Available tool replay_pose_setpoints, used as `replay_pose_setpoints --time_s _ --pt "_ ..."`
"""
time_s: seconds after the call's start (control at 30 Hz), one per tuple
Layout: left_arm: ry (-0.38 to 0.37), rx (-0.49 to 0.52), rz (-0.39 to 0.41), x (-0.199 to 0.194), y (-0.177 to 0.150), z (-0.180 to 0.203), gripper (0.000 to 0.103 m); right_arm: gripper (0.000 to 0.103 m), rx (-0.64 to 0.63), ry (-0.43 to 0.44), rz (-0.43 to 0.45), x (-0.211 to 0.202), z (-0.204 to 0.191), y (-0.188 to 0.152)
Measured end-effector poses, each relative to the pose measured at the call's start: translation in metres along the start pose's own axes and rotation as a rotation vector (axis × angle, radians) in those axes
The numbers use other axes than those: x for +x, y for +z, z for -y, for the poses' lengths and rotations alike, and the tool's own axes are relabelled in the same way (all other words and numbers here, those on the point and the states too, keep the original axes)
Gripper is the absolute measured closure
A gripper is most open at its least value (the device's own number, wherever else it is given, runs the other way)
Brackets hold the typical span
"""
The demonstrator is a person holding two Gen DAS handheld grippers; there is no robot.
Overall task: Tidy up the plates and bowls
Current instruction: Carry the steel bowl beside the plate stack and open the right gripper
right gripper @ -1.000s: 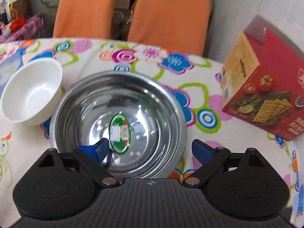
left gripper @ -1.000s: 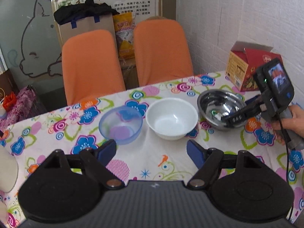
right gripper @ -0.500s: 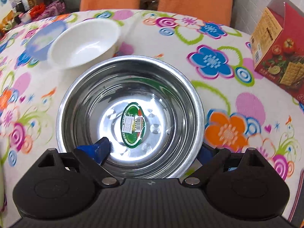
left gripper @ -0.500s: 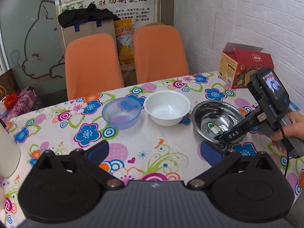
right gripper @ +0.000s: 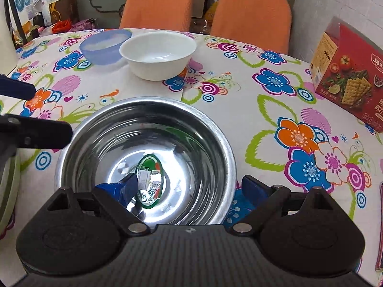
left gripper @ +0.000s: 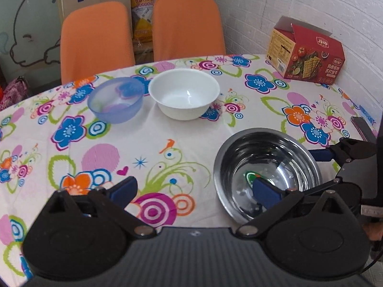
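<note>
- Left wrist view: left claw (left gripper: 191, 191) spread wide, blue pads holding nothing, over the worktop (left gripper: 153, 143), which wears a glossy flower-print cloth.
- Steel bowl (left gripper: 267, 175), round, polished, mirror-like, sits near the front right of the worktop; only a green oval sticker (left gripper: 250, 175) on its floor, no contents.
- Right claw (left gripper: 320, 155) reaches in from the right; one blue pad lies outside the bowl's far-right rim. Whether it touches cannot be told here.
- White bowl (left gripper: 184, 94), smooth and opaque, empty, stands further back at centre; translucent blue plastic bowl (left gripper: 116, 99), empty, just to its left, near but apart.
- Red cardboard cracker box (left gripper: 307, 52) at the far right by the white brick wall; two orange chairs (left gripper: 95, 40) behind.
- Right wrist view: right claw (right gripper: 189, 189) straddles the steel bowl's (right gripper: 146, 157) near-right wall, left pad inside above the sticker, right pad outside; a gap shows between pads and wall, so open, not clamped.
- White bowl (right gripper: 158, 55) and blue plastic bowl (right gripper: 105, 46) sit beyond, both empty.
</note>
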State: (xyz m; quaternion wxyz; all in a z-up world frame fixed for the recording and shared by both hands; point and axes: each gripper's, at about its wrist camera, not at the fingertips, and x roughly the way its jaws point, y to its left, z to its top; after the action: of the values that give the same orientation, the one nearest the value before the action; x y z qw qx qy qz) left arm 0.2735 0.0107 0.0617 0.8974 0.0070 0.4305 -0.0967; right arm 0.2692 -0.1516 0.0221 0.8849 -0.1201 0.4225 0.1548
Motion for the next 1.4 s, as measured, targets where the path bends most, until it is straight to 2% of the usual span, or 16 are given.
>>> replay_pose_setpoints --time_s 0.13,0.27,0.33,0.4,0.53,0.57,0.63,0.7,0.73,0.9,1.13,1.4 --pt "0.013 0.023 -0.070 0.041 0.011 0.014 0.003 0.022 0.025 0.020 0.031 0.003 0.004 -0.004" --pt "0.010 0.049 -0.118 0.065 0.013 0.020 0.014 0.019 0.078 0.063 0.064 0.005 0.012 -0.011" --pt "-0.002 0.049 -0.137 0.071 0.011 0.020 0.017 0.018 0.062 0.068 0.108 0.004 0.010 -0.018" --pt "0.017 0.072 -0.123 0.072 0.009 0.024 0.018 0.018 0.061 0.066 0.134 0.003 0.009 -0.022" --pt "0.009 0.081 -0.111 0.072 0.009 0.026 0.020 0.020 0.080 0.059 0.143 0.000 0.007 -0.023" --pt "0.003 0.079 -0.108 0.071 0.009 0.025 0.025 0.022 0.082 0.071 0.153 -0.001 0.006 -0.024" --pt "0.001 0.087 -0.095 0.066 0.008 0.027 0.043 0.024 0.095 0.122 0.172 -0.004 0.004 -0.027" --pt "-0.018 0.092 -0.100 0.060 0.006 0.029 0.069 0.027 0.075 0.142 0.177 -0.009 -0.006 -0.030" --pt "-0.031 0.090 -0.106 0.057 0.004 0.030 0.073 0.026 0.080 0.154 0.176 -0.011 -0.010 -0.032" --pt "-0.061 0.056 -0.136 0.039 -0.011 0.026 0.078 0.026 0.150 0.173 0.167 -0.031 -0.021 -0.041" --pt "-0.084 0.074 -0.114 -0.002 -0.035 0.032 0.080 0.023 0.110 0.145 0.168 -0.067 -0.045 -0.061" --pt "-0.101 0.079 -0.129 -0.008 -0.061 0.038 0.080 0.023 0.125 0.147 0.130 -0.072 -0.048 -0.078"
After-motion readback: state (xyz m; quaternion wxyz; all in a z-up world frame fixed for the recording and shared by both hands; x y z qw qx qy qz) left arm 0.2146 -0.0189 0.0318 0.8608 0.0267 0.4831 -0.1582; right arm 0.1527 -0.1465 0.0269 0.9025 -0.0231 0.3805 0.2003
